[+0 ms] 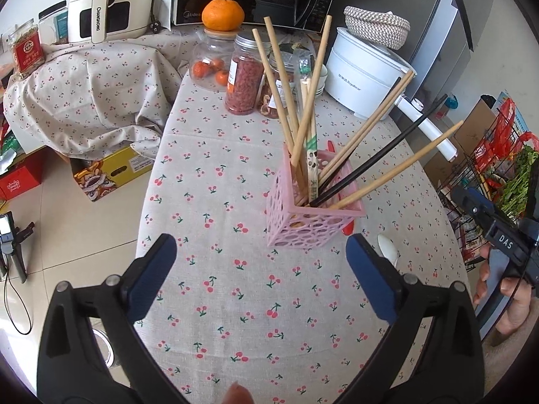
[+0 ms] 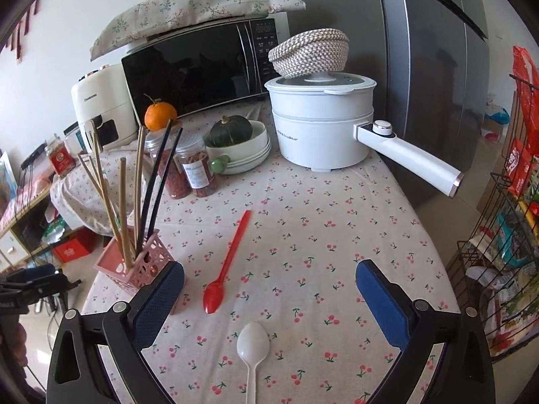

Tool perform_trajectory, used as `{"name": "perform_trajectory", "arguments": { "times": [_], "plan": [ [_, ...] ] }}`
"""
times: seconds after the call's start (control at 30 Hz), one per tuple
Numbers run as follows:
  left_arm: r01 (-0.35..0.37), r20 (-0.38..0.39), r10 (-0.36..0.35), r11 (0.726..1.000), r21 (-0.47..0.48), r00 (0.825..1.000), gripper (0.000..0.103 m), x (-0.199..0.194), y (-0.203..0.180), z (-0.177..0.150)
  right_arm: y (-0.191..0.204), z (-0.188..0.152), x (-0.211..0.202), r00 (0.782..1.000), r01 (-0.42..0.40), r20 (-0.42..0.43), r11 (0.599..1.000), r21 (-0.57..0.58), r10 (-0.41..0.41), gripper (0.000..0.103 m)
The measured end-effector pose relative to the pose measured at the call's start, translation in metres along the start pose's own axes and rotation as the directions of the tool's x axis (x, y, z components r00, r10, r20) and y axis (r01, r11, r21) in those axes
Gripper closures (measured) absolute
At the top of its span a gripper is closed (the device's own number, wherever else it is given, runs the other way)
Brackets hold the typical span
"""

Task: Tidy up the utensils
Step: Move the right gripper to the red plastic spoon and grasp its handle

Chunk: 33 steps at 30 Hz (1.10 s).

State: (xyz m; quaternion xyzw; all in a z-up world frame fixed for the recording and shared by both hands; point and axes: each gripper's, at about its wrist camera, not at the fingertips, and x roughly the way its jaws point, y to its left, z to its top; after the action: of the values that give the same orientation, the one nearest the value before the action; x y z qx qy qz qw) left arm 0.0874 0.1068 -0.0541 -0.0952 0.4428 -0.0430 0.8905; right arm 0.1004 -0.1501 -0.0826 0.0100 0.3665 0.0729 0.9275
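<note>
Holder: pink lattice holder (image 1: pixel 311 224), upright, chopsticks (image 1: pixel 303 111) fanned inside.
Red spoon (image 2: pixel 226 264): flat, beside holder.
White spoon (image 2: pixel 252 353): flat, nearer.

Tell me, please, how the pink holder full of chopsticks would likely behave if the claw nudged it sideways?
The pink holder looks like thin perforated plastic, so probably light. Its chopsticks are tall and splay outward, which likely makes it top-heavy and apt to tip rather than slide. The tablecloth may add grip at its base, making tipping likelier.
</note>
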Motion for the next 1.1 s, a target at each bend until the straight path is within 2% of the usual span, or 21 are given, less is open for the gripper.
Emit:
{"name": "perform_trajectory", "arguments": {
  "times": [0.23, 0.43, 0.57, 0.77, 0.87, 0.9, 0.97, 1.03, 1.07, 1.1],
  "plan": [
    [-0.041, 0.055, 0.039, 0.999, 0.034, 0.998, 0.001, 0.000, 0.005, 0.011, 0.004, 0.005, 0.084, 0.996, -0.038, -0.080, 0.999, 0.021, 0.039, 0.000],
    [-0.010, 0.066, 0.007, 0.999, 0.041, 0.998, 0.001, -0.002, 0.003, 0.010, 0.020, 0.013, 0.151, 0.990, -0.041, -0.141, 0.997, -0.066, 0.032, 0.001],
    [0.009, 0.078, -0.013, 0.998, 0.058, 0.997, 0.001, -0.009, -0.002, 0.007, 0.025, 0.017, 0.186, 0.984, -0.050, -0.173, 0.996, -0.076, 0.037, 0.003],
    [0.045, 0.104, -0.050, 0.998, 0.051, 0.993, 0.001, -0.018, -0.007, 0.007, 0.037, 0.017, 0.221, 0.974, -0.015, -0.225, 0.990, -0.138, -0.017, 0.012],
    [0.048, 0.099, -0.055, 0.997, 0.064, 0.994, 0.001, -0.018, -0.010, 0.006, 0.044, 0.020, 0.217, 0.973, -0.002, -0.227, 0.984, -0.178, -0.039, 0.015],
    [0.053, 0.098, -0.059, 0.997, 0.064, 0.993, 0.001, -0.018, -0.010, 0.005, 0.043, 0.023, 0.215, 0.972, -0.004, -0.234, 0.985, -0.175, -0.038, 0.017],
    [0.063, 0.093, -0.068, 0.996, 0.059, 0.993, 0.001, -0.017, -0.010, 0.004, 0.042, 0.027, 0.207, 0.971, -0.007, -0.236, 0.984, -0.177, -0.036, 0.029],
    [0.074, 0.089, -0.079, 0.996, 0.056, 0.993, 0.001, -0.016, -0.012, 0.002, 0.041, 0.030, 0.198, 0.969, -0.012, -0.246, 0.984, -0.179, -0.033, 0.052],
    [0.079, 0.085, -0.084, 0.995, 0.058, 0.993, 0.001, -0.016, -0.013, 0.000, 0.041, 0.031, 0.194, 0.967, -0.014, -0.253, 0.984, -0.178, -0.032, 0.058],
    [0.086, 0.079, -0.090, 0.995, 0.059, 0.993, 0.001, -0.015, -0.015, -0.001, 0.040, 0.031, 0.188, 0.964, -0.017, -0.263, 0.984, -0.178, -0.031, 0.070]
  ]
}}
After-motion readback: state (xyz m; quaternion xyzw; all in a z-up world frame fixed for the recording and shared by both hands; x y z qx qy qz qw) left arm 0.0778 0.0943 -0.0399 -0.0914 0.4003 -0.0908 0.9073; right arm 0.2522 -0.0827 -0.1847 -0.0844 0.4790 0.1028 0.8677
